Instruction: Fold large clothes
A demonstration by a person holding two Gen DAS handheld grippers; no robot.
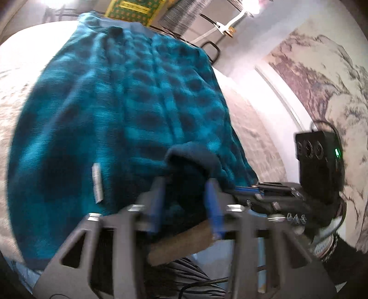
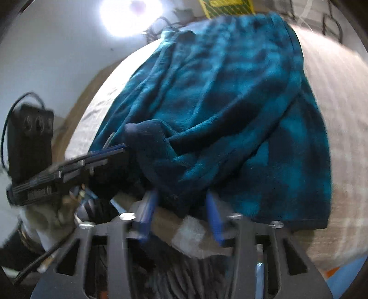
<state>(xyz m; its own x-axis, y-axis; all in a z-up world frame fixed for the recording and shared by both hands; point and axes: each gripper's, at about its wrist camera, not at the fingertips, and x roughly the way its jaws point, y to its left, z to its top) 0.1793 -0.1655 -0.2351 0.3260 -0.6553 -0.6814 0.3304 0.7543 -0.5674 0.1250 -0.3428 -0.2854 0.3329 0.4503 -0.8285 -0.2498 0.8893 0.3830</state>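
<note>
Left wrist view: a teal and dark blue checked fleece garment (image 1: 119,110) lies spread over a pale patterned bed surface (image 1: 13,96), filling most of the frame. A small white label (image 1: 97,182) shows on the fabric at lower left. The left gripper (image 1: 186,184) is clenched on a dark blue folded edge of the garment, which bunches up between its blue-padded fingers (image 1: 212,202). At right, the right gripper (image 1: 260,187) appears from the side, its jaws closed flat together at the garment's near edge, with a black camera box (image 1: 317,161) on top and a green light lit. A marble-patterned wall panel (image 1: 322,69) stands behind it.

Right wrist view: the same garment (image 2: 230,103) lies on the bed (image 2: 340,115), here visibly folded over itself in creased layers. The right gripper (image 2: 181,202) is clamped on the dark near hem. The left gripper (image 2: 115,149) enters from the left, jaws closed on a dark cuff-like fold. A bright lamp glare (image 2: 128,16) shows only here; the label and wall panel do not.
</note>
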